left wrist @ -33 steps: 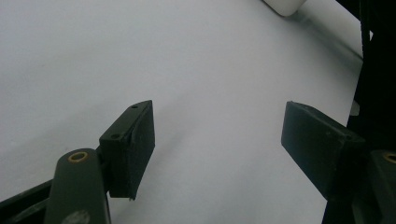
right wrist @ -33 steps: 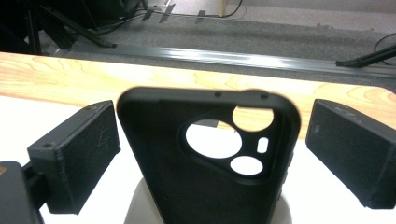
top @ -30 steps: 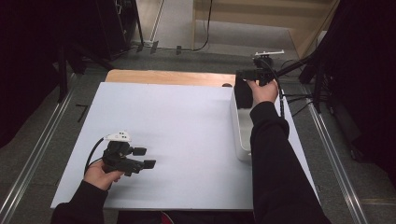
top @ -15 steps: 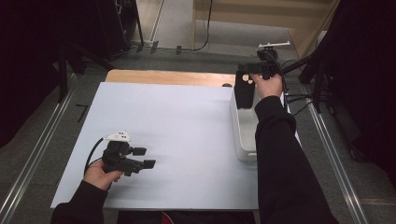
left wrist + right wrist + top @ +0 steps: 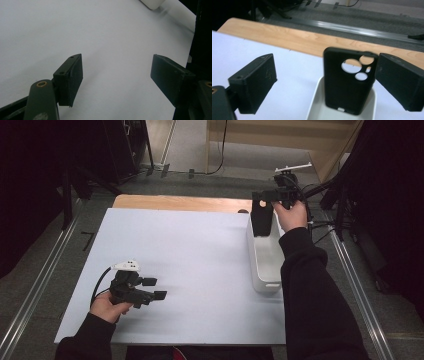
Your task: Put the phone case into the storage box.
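right tool: phone case hangs beside one pad over white bin, pinch unclear, likely lifting out | left tool: spread, idle on table

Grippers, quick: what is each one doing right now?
Left gripper: open, empty.
Right gripper: jaws apart, black phone case against one jaw above the white bin; grip cannot be told.

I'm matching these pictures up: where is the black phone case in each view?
High view: the phone case is at the upper right, upright over the far end of the white tray.
Right gripper view: it is at the centre, between the jaws, close beside the right one.
Left gripper view: the tray's corner sits at the top edge.
Shared landmark: the white tray, below the case in the right gripper view.
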Available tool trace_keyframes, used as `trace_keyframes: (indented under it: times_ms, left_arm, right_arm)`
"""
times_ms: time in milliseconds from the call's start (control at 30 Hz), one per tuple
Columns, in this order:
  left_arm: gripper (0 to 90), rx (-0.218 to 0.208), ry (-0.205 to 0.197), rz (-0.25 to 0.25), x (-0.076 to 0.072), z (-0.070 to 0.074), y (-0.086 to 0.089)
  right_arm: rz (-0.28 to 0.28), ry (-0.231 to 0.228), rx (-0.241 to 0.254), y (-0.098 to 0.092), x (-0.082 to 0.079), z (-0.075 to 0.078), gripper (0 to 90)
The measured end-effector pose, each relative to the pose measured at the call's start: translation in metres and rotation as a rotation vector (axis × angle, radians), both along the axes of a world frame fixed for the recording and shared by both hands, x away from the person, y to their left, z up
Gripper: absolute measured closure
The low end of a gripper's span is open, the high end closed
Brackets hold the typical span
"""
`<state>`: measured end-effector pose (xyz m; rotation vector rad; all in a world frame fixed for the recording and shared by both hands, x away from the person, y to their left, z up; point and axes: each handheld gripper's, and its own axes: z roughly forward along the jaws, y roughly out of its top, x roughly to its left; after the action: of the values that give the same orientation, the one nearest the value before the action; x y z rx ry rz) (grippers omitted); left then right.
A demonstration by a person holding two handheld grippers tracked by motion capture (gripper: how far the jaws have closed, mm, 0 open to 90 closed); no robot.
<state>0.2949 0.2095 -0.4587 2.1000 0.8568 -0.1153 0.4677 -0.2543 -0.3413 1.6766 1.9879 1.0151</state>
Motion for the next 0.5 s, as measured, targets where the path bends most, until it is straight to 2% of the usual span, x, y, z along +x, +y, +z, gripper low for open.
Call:
trace_keyframes:
  times_ms: [67, 133, 333, 500]
  left_arm:
    - [25.3, 0.001, 0.0, -0.002, 0.0, 0.0, 0.0]
    - [25.3, 0.001, -0.003, -0.002, 0.0, 0.0, 0.0]
    - [25.3, 0.001, -0.002, -0.003, 0.001, 0.0, 0.001]
    - [25.3, 0.001, 0.003, 0.002, 0.001, 0.0, 0.001]
  right_arm:
    - [0.004, 0.013, -0.007, 0.004, -0.004, 0.001, 6.1]
    - [0.033, 0.026, 0.008, 0.006, -0.008, 0.001, 6.1]
    - [0.098, 0.018, -0.001, 0.015, -0.022, 0.0, 6.1]
    - [0.122, 0.025, 0.009, 0.02, -0.031, -0.003, 6.2]
